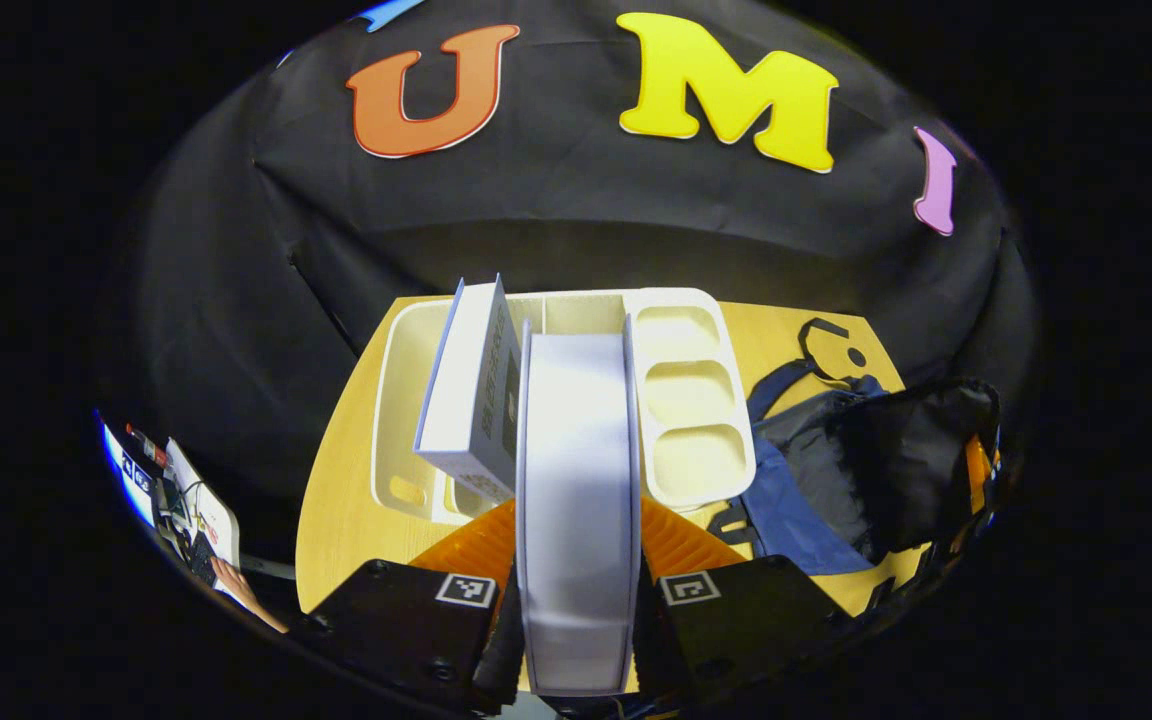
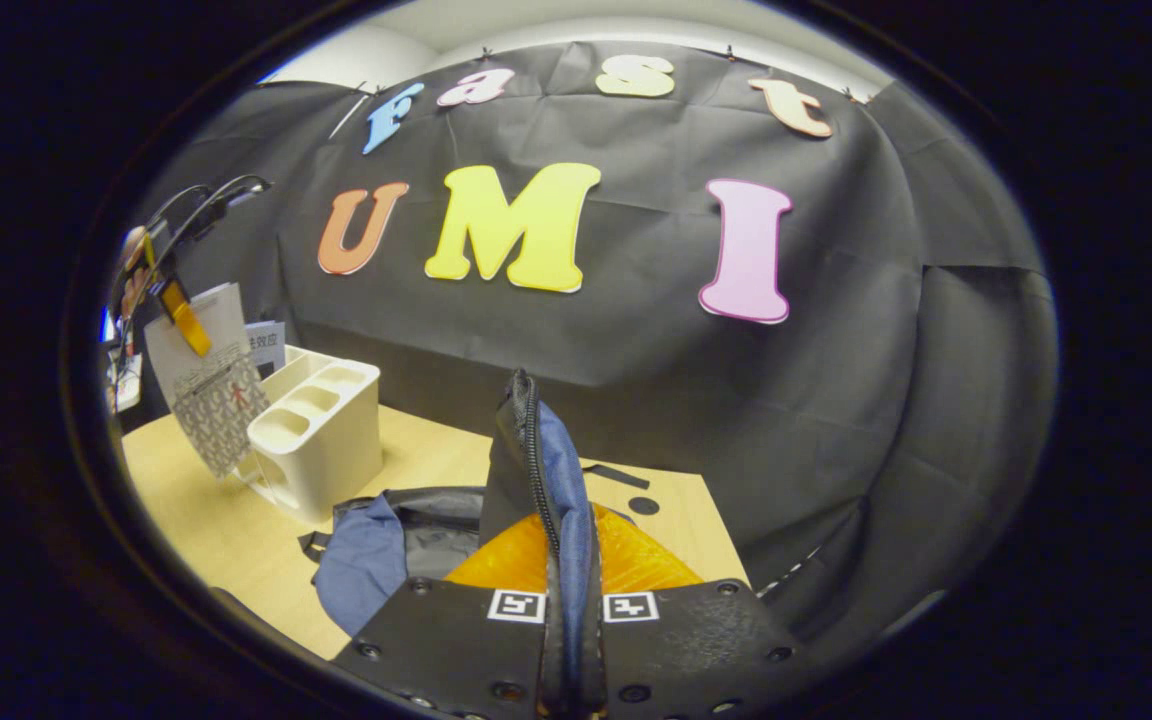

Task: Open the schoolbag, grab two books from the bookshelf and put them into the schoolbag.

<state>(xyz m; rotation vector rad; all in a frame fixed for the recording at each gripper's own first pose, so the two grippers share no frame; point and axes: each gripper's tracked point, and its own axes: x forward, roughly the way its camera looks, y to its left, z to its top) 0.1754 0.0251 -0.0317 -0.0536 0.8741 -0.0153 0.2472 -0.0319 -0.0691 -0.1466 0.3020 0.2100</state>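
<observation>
Book (image 1: 576, 500) clamped in our left gripper (image 1: 576, 585), lifting above bookshelf (image 1: 686, 400) near desk's far edge. Right gripper (image 2: 568, 610) pinching schoolbag (image 2: 536, 470) flap, holding mouth open. Next we're carrying book rightward into bag.

A white book (image 1: 576, 500) stands on edge above the cream bookshelf (image 1: 686, 400), clamped between the left gripper's fingers. A second white book (image 1: 471, 385) leans tilted in the shelf just beside it. The blue-and-black schoolbag (image 1: 856, 460) lies open on the table beside the shelf, its zippered flap (image 2: 536, 470) pinched upright by the right gripper.
</observation>
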